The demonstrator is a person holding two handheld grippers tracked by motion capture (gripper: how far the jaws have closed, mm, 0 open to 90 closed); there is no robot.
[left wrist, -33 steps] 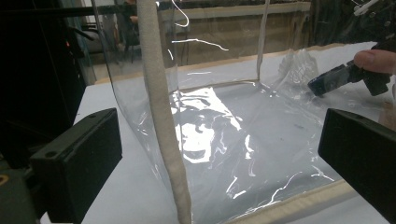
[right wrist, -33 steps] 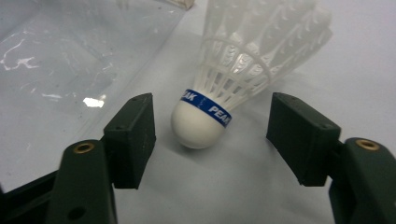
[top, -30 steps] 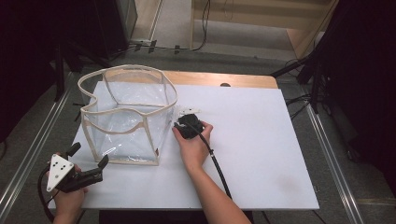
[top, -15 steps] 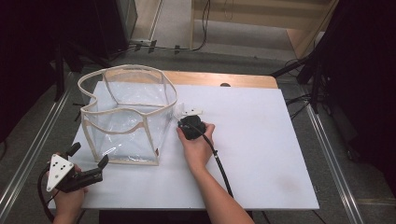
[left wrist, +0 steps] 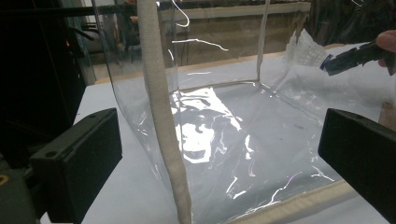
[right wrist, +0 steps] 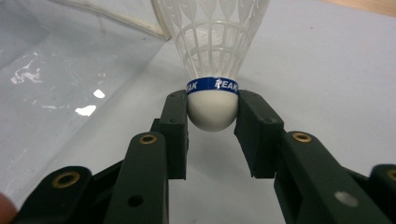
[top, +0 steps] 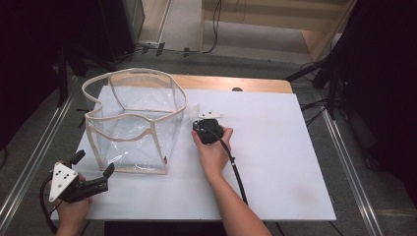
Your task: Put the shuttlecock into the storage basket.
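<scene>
Right gripper (right wrist: 212, 114) has just been closing its jaws, and its pads now pinch the rounded white cork of the shuttlecock (right wrist: 212, 70), whose skirt points away from it. The clear bag (top: 133, 123) stands just to its left. A grip this far down the curved cork may squirt it forward. Left gripper (top: 91, 169), jaws apart and empty, faces the bag's near corner.

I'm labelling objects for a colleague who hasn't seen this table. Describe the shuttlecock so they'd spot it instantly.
On the white table, look just right of the clear bag. There the right gripper clamps the shuttlecock by its cork: a white mesh skirt above a blue band, unlike anything nearby.
</scene>
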